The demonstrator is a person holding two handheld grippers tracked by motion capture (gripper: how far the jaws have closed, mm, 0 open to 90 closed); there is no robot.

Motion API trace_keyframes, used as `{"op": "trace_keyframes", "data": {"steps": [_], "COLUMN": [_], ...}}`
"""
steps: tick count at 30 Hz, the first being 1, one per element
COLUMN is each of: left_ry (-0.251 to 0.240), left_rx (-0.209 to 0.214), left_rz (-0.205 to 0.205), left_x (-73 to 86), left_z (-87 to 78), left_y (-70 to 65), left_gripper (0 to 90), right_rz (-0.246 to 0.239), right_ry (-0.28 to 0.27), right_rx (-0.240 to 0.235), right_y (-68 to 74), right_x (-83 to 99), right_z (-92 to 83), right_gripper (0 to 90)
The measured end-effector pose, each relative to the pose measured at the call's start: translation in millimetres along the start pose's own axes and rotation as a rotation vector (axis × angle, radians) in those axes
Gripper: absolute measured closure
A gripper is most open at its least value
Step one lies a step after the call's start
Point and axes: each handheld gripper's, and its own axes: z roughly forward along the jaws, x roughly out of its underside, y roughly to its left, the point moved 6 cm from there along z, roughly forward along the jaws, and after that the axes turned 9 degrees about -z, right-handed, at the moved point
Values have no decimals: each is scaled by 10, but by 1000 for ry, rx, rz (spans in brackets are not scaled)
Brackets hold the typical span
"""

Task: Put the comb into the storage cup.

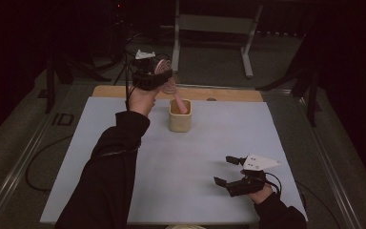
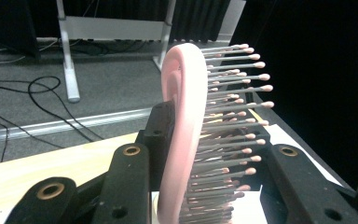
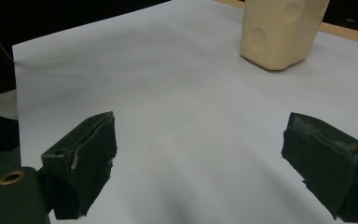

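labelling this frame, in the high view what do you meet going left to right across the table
left gripper shut on the pink hairbrush → beige cup with the brush handle dipping into it → right gripper, open, low near the white table front edge

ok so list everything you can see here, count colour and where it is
hairbrush: one, pink, clamped in the left gripper, handle end dipping into the cup
cup: one, cream, far middle of the sheet
sheet: one, pale blue-white, covering the table
table: one, wood, edge showing beyond the sheet
metal frame: one, pale grey, on the floor behind
left gripper: one, black, raised above the cup
right gripper: one, black, open, near right of the sheet
sleeves: two, black, bottom edge
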Motion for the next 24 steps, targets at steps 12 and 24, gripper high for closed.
{"op": "trace_keyframes", "data": {"steps": [12, 24], "left_ry": [22, 51], "left_rx": [-4, 1], "left_rz": [-8, -23], "left_x": [134, 271], "left_z": [105, 220], "left_y": [84, 125], "left_gripper": [656, 656], "right_rz": [0, -2], "right_ry": [-2, 0], "right_rx": [-4, -4], "right_y": [5, 1], "right_x": [1, 8], "right_z": [0, 6], "right_gripper": [98, 97]}}
